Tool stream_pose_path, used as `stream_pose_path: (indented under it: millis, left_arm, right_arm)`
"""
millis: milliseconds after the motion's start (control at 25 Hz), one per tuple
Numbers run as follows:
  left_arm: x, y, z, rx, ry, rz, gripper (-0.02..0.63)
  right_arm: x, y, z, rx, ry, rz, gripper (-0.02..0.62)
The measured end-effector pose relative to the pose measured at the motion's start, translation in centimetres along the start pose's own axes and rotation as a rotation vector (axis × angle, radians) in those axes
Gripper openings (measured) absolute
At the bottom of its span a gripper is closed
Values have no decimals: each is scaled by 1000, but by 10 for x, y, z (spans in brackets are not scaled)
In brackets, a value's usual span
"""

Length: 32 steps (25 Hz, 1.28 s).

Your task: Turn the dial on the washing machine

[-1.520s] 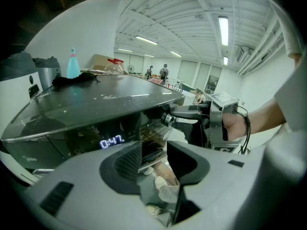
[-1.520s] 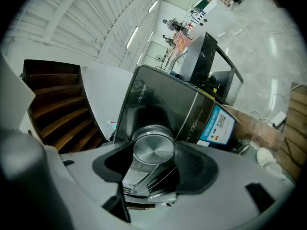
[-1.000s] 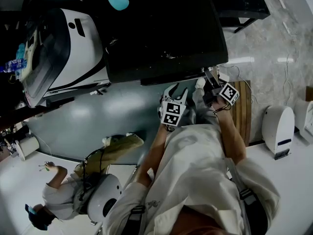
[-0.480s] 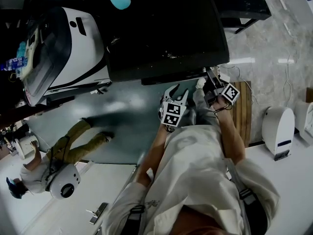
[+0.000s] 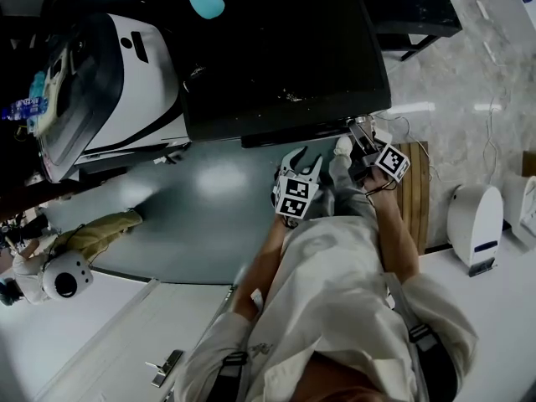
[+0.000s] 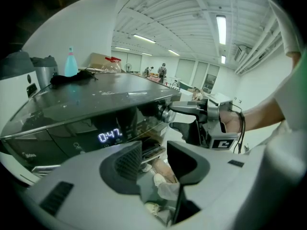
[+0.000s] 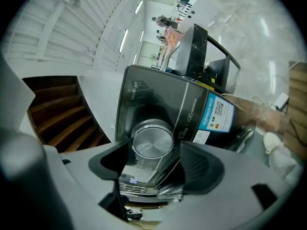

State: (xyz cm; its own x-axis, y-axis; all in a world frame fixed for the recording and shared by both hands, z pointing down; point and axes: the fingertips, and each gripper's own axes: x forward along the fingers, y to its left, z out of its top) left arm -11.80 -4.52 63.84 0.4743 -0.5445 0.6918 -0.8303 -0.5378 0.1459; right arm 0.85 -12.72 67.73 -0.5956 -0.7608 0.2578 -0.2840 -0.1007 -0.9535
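While the washer (image 5: 276, 48) stands dark-topped ahead, the left gripper (image 6: 153, 159) hangs before its panel (image 6: 96, 133), jaws apart and empty. The right gripper (image 7: 156, 158) has just been opening its jaws, which stand clear of the dial (image 7: 152, 140) between them on that panel.

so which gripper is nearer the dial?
Right. The right gripper has just opened its jaws, which straddle the dial without pressing; the left gripper hangs open and empty beside it, apart from the dial.
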Motion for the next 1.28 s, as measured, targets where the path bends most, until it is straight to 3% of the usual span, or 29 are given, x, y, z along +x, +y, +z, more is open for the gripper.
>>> stream_pose_path:
  millis: [560,1040,1280]
  left_arm:
    - [0,1,2,5,-10,0,169]
    - [0,3,3,2,-13,5,169]
    - [-3,5,2,-4,-13,10,169]
  right_arm:
    - [-4,13,-3,-572,95,-205,350]
    - [2,25,0,-1125,179,-486,337]
    - [3,21,-1,-1254,208,-585,282]
